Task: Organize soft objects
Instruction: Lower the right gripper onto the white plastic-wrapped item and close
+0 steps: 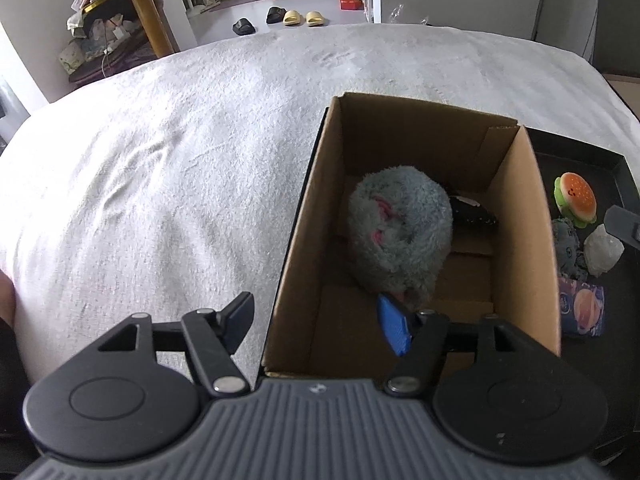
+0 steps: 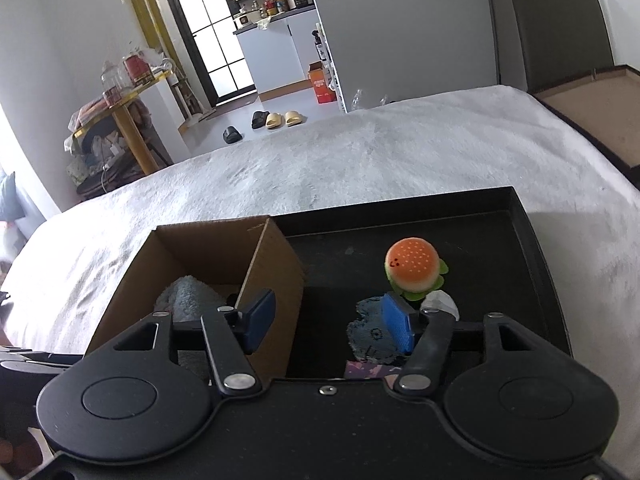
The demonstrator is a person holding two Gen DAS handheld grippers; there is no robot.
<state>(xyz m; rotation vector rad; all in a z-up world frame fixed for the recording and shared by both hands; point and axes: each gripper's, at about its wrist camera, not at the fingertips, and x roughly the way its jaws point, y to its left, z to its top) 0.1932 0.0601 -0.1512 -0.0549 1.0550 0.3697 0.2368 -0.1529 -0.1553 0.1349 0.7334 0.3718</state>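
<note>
Brown cardboard box (image 1: pixel 516 216) stands open-topped at the left end of a black tray (image 2: pixel 532 240), and both sit on a bed covered with a pale fleecy blanket (image 1: pixel 180 160). Inside the box lies a grey furry plush toy (image 1: pixel 400 224) with pink markings, filling most of the floor; a small dark thing (image 1: pixel 474 210) is tucked against it on the far right side, too shadowed to name. On the bare part of the tray, to the right of the box, a burger-shaped squishy toy (image 2: pixel 414 266) with a green leaf base stands upright. Just beside it are a crumpled whitish lump (image 2: pixel 440 302), a blue-grey fabric piece (image 2: pixel 370 332) and, nearer the front edge, a small printed packet (image 1: pixel 582 310).

Left gripper (image 1: pixel 316 324) hangs over the box's near left wall, its jaws parted with nothing between them. Right gripper (image 2: pixel 332 322) hovers above the tray and the box's right wall, likewise spread and empty, one finger over the fabric piece.
</note>
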